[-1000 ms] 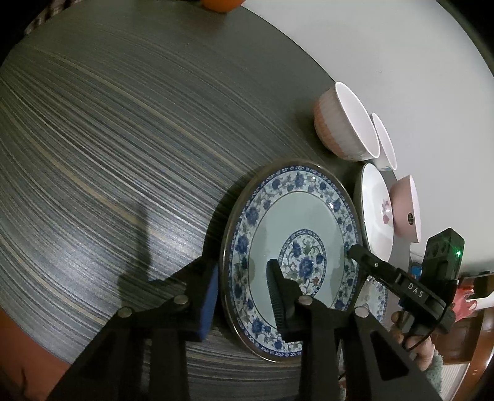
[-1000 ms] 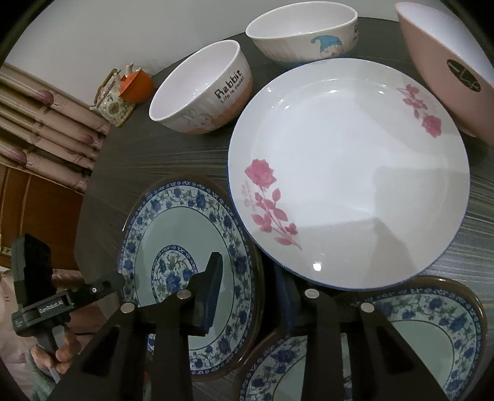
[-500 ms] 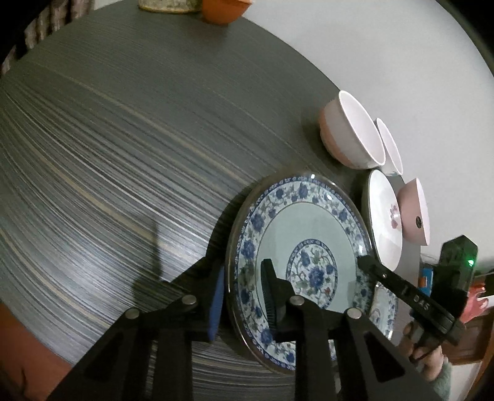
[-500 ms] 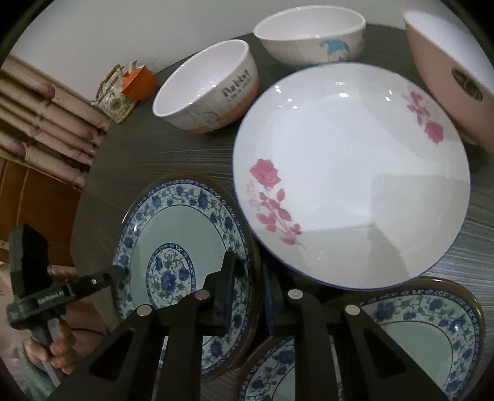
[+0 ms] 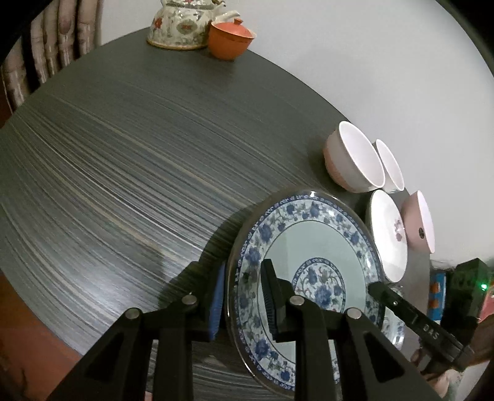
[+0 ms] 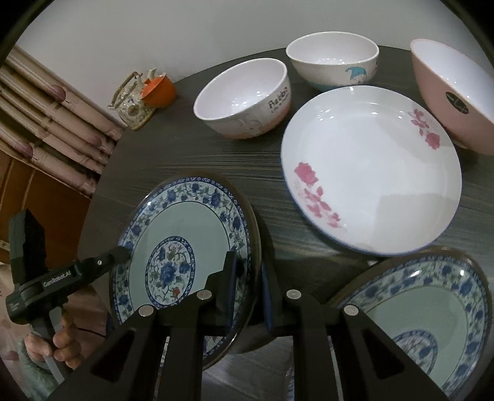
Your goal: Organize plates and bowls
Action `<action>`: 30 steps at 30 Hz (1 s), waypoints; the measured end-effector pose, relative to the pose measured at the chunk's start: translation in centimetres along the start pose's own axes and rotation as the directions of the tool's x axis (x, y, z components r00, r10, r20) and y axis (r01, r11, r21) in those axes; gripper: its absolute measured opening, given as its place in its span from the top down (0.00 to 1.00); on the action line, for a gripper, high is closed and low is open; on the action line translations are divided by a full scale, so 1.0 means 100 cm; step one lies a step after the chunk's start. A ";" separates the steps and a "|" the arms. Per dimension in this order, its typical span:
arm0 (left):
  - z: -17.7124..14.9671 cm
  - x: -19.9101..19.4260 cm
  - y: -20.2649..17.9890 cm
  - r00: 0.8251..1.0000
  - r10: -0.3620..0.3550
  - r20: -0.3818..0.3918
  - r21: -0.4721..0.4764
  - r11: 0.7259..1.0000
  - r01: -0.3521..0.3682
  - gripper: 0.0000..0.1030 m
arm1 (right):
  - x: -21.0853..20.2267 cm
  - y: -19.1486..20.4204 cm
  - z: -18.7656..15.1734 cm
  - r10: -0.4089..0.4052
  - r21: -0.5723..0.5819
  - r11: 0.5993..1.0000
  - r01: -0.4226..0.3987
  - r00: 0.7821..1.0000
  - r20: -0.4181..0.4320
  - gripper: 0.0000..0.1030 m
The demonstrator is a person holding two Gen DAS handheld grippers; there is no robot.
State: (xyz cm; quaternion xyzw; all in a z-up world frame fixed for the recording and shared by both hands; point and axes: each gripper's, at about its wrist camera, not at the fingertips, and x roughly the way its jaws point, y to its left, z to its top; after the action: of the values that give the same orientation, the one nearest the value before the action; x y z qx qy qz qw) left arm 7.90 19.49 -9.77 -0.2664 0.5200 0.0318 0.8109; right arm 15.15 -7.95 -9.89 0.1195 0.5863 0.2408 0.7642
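Observation:
A blue-and-white floral plate (image 5: pixel 311 256) is lifted off the dark round table (image 5: pixel 123 172) and tilted. My left gripper (image 5: pixel 242 296) is shut on its near rim. My right gripper (image 6: pixel 248 287) is shut on the opposite rim of the same plate (image 6: pixel 185 240). Each gripper shows in the other's view, the right one (image 5: pixel 375 288) and the left one (image 6: pixel 122 254). A second blue-and-white plate (image 6: pixel 426 311) lies at lower right. A white plate with pink roses (image 6: pixel 370 166) lies beyond it.
Three bowls stand at the back: a pink-white "Rabbit" bowl (image 6: pixel 244 98), a white-blue bowl (image 6: pixel 333 61) and a pink bowl (image 6: pixel 450 92). A floral teapot (image 5: pixel 179 24) and an orange lidded cup (image 5: pixel 228 40) stand at the table's far edge by the wall.
Both grippers closed onto the blue-and-white plate's opposite rims and raised it off the table, tilting it. The right gripper shifted left away from the rose plate.

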 end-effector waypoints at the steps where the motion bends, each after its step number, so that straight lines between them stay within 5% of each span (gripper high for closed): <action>1: 0.001 -0.001 0.002 1.000 0.002 0.002 -0.003 1.000 -0.002 0.79 | 0.000 0.003 -0.002 0.002 0.003 1.000 -0.002 1.000 0.001 0.85; 30: 0.006 0.002 0.032 0.992 0.127 0.002 -0.089 0.988 -0.126 0.79 | 0.027 0.032 -0.039 0.028 0.050 0.998 -0.027 0.999 -0.016 0.85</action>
State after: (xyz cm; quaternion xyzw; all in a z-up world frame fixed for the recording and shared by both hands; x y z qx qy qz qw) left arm 7.43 22.46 -11.00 -0.2683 0.5307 0.1073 0.7968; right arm 11.21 -4.24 -11.85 0.1445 0.5966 0.2378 0.7528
